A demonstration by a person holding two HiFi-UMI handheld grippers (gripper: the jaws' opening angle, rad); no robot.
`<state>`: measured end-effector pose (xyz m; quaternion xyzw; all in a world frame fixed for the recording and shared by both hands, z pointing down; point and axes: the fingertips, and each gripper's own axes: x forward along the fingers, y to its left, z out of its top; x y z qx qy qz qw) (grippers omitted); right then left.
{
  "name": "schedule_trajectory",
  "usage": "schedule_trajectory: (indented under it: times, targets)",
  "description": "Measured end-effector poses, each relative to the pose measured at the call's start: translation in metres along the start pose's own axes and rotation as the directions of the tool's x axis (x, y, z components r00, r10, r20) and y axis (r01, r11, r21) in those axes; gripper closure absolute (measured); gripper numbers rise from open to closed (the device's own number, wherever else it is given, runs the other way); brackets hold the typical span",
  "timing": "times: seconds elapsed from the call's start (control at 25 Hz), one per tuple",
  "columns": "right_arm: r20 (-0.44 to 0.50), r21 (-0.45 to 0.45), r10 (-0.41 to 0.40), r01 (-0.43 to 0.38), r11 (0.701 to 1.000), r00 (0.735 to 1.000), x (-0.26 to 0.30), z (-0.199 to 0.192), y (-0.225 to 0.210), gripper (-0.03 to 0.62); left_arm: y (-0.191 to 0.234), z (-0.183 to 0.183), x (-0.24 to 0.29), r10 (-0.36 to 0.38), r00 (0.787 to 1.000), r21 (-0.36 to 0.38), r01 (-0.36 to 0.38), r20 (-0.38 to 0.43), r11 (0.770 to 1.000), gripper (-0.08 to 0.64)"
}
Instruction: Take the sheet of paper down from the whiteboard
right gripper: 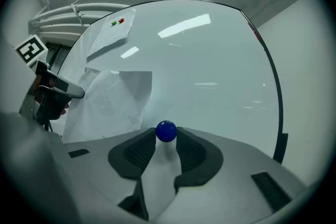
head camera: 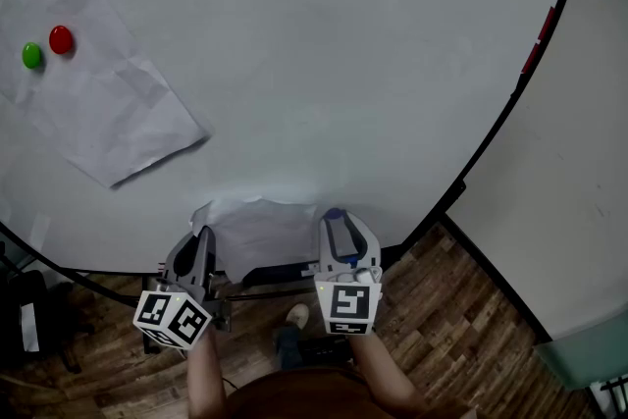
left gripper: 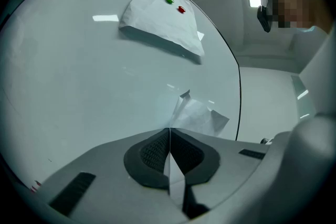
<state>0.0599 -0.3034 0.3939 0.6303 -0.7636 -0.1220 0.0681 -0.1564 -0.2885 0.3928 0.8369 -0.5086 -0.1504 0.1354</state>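
Note:
A creased white sheet [head camera: 257, 233] hangs low on the whiteboard [head camera: 343, 64], between my two grippers. My left gripper [head camera: 204, 236] is shut on the sheet's left edge; in the left gripper view the thin paper [left gripper: 197, 115] runs out from between the closed pads of the gripper [left gripper: 169, 131]. My right gripper [head camera: 336, 217] is at the sheet's right side, shut on a round blue magnet [right gripper: 166, 131] held at its tips [right gripper: 166, 137]. The sheet [right gripper: 113, 99] shows to the left in the right gripper view. A second sheet [head camera: 98, 103] stays up on the board's upper left under a red magnet [head camera: 61, 39] and a green magnet [head camera: 31, 55].
The board's black frame [head camera: 510, 108] curves down the right side with a red clip [head camera: 539, 39] on it. A pale wall [head camera: 589, 172] lies beyond. Wooden floor [head camera: 442, 329], my shoe [head camera: 297, 315] and dark gear [head camera: 25, 319] lie below.

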Motion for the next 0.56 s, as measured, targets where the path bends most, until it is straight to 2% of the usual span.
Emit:
schedule_trajectory:
  times: [0.56]
  targets:
    - [-0.011,0.014,0.006,-0.006,1.0,1.0,-0.001,-0.0042,-0.001,0.457,-0.0017,-0.0017,0.001,-0.003,1.0,0.0,0.003,-0.004,1.0,0.535]
